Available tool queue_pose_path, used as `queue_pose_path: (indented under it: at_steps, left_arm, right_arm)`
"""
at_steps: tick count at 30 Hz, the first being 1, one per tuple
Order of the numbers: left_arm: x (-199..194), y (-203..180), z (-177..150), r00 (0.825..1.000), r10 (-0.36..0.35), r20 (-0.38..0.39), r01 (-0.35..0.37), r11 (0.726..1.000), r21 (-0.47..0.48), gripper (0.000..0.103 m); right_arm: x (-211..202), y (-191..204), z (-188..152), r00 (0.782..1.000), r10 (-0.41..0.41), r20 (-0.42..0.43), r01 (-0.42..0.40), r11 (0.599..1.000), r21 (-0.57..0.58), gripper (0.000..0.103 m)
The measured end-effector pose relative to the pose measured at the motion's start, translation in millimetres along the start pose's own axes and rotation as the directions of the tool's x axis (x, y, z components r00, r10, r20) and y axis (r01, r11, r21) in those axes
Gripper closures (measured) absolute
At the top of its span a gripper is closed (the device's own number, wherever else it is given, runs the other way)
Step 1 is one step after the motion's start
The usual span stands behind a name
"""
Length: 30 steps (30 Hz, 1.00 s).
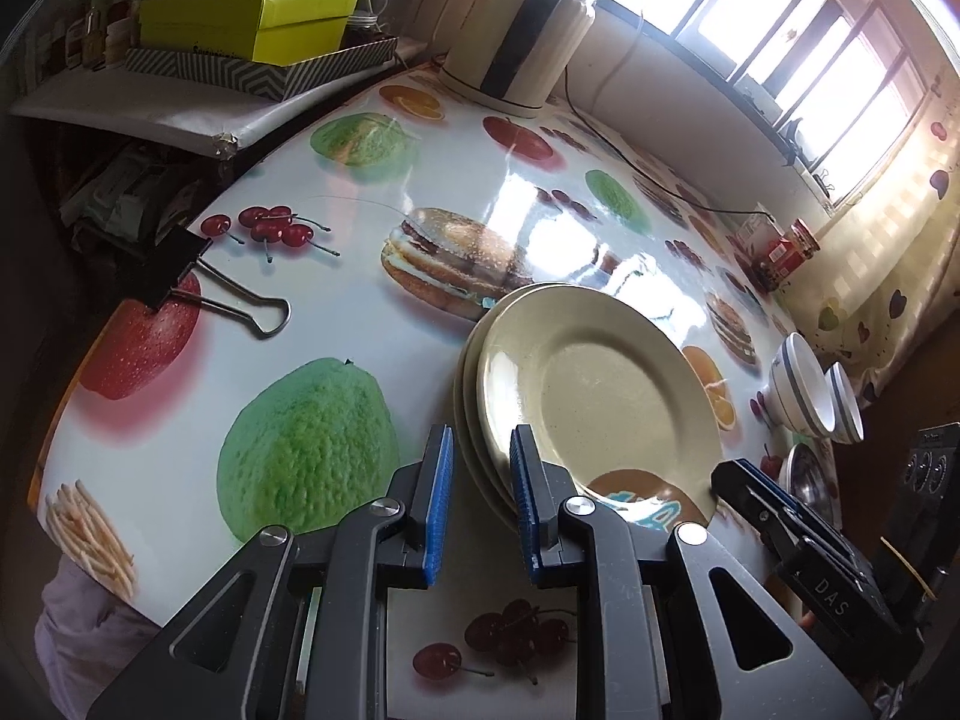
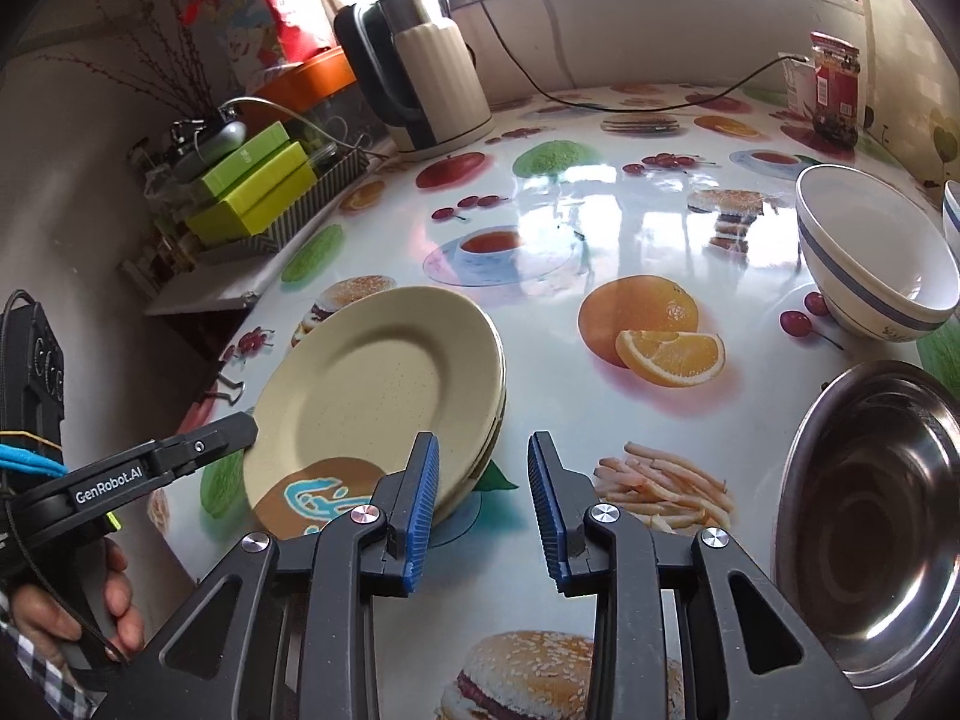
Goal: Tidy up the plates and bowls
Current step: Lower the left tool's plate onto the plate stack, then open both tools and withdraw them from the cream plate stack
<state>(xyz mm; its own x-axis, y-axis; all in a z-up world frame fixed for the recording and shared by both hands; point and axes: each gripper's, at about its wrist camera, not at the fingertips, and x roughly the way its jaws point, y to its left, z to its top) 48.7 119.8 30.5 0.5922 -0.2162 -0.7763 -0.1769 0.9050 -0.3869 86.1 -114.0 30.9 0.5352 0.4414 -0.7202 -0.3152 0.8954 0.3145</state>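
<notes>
A stack of three beige plates (image 1: 600, 384) (image 2: 360, 384) lies on the fruit-print table (image 1: 336, 330). My left gripper (image 1: 482, 438) is shut on the stack's near rim, one blue pad on top and one outside it. From the right wrist view the left gripper (image 2: 240, 429) shows at the stack's left edge. My right gripper (image 2: 483, 441) stands open just beside the opposite rim, which reaches past its left pad; mostly bare table shows between the pads. Two white bowls with blue-grey bands (image 1: 798, 384) (image 2: 870, 252) stand farther right.
A steel dish (image 2: 870, 516) (image 1: 810, 474) lies near the table's right edge. A cream kettle (image 2: 432, 72) with its cable, a red jar (image 2: 834, 84), green boxes (image 1: 252, 18) and a binder clip (image 1: 228, 294) ring the table. A person's hand (image 2: 114, 606) holds the left tool.
</notes>
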Motion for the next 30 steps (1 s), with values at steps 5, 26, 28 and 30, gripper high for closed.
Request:
queue_pose_path:
  at_steps: [5,26,28,30]
  left_arm:
    - [-7,-4,-3,1.000,-0.012,0.009,0.012,1.000,0.013,0.083]
    - [9,-6,1,0.999,-0.029,-0.018,0.030,0.999,0.012,0.083]
    - [13,-6,2,0.999,-0.028,-0.028,0.028,1.000,0.014,0.082]
    - [14,-4,3,0.999,-0.035,-0.028,0.035,0.999,0.001,0.081]
  right_arm:
    - [-9,8,-5,0.999,0.041,0.006,-0.041,0.999,-0.033,0.073]
    - [3,-3,-2,0.999,0.032,0.000,-0.032,0.999,0.020,0.082]
    - [8,-8,0,0.999,0.052,-0.016,-0.051,0.997,0.050,0.077]
    - [12,-9,1,0.998,0.063,-0.026,-0.061,0.996,0.070,0.068]
